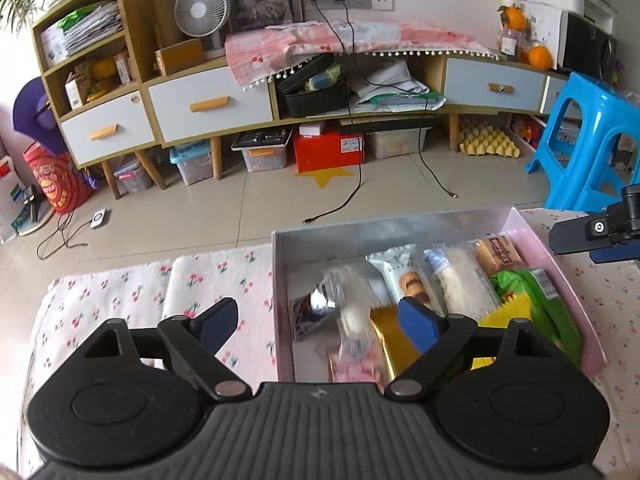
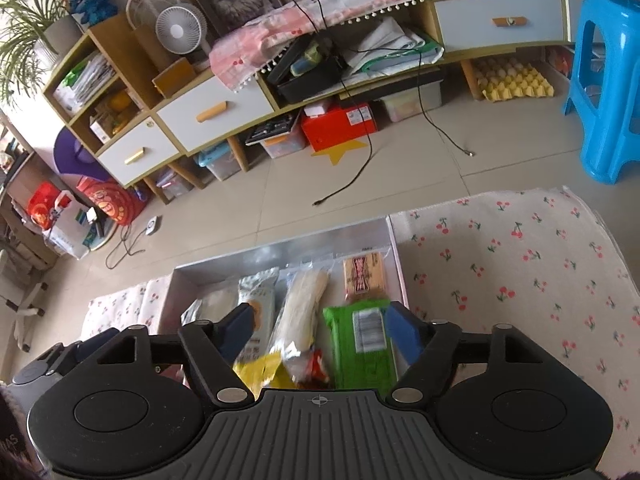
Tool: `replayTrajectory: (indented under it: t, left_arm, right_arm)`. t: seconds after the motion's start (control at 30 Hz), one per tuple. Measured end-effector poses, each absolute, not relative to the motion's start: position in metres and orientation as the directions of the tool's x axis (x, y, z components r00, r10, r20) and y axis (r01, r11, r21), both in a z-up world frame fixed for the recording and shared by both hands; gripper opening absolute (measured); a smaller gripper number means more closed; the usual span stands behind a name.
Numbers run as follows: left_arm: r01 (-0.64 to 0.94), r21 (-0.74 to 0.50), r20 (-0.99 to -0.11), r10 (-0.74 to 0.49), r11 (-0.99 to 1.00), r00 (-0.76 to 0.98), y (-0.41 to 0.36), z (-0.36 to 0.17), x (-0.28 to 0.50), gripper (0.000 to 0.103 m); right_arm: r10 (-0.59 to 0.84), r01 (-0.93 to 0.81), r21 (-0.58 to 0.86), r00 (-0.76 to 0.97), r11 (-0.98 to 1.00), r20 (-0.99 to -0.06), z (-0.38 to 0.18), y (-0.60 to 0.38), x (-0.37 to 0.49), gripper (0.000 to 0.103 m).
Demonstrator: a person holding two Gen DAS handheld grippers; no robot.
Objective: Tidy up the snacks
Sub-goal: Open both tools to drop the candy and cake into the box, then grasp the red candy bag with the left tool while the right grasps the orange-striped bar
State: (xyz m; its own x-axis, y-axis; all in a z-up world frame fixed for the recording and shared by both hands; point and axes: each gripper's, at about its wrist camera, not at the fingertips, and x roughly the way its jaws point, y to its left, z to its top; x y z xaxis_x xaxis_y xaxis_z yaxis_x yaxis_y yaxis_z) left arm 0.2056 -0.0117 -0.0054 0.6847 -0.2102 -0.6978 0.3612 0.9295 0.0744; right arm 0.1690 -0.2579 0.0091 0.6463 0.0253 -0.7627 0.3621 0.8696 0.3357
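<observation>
- Box sits on the cherry-print cloth; silver inside, pink outside; snacks already lie in it in rough rows, none visible on the cloth in either view.
- Far row, as the left view shows it: cookie pack, white roll, brown biscuit; green pack lies nearest the right wall; yellow and gold packets sit at the near edge.
- Left gripper: fingers wide apart, nothing between them; one pad over the cloth, the other over the box; a clear bag in the box's left part is blurred, so whether it rests flat cannot be told.
- Right gripper: fingers wide apart, holding nothing; hangs over the box's right part, straddling the white roll and green pack; contact with either cannot be told.
- Judgement: packing step looks nearly done; the work in hand appears to be tidying the contents rather than fetching.
- Next move, likely: straighten the near-edge packets and the blurred bag; this calls for closing on one packet only, low and gently, since the wrappers overlap and are crushable.
</observation>
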Motion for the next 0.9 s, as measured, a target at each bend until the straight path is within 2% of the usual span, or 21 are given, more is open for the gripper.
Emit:
replayTrajectory:
  t: [0.4,0.9]
  left_arm:
    - [0.3,0.052,-0.719,-0.173,0.953,0.673,0.005,0.003,0.161,0.098]
    - [0.18,-0.033,-0.792,-0.136,0.983,0.595,0.032,-0.008,0.125,0.098]
  right_arm:
    - [0.036,0.335,0.32,0.64,0.886,-0.768,0.022,-0.232,0.114,0.083]
    - [0.06,0.284,0.301,0.629,0.911,-0.775,0.008,-0.199,0.058,0.085]
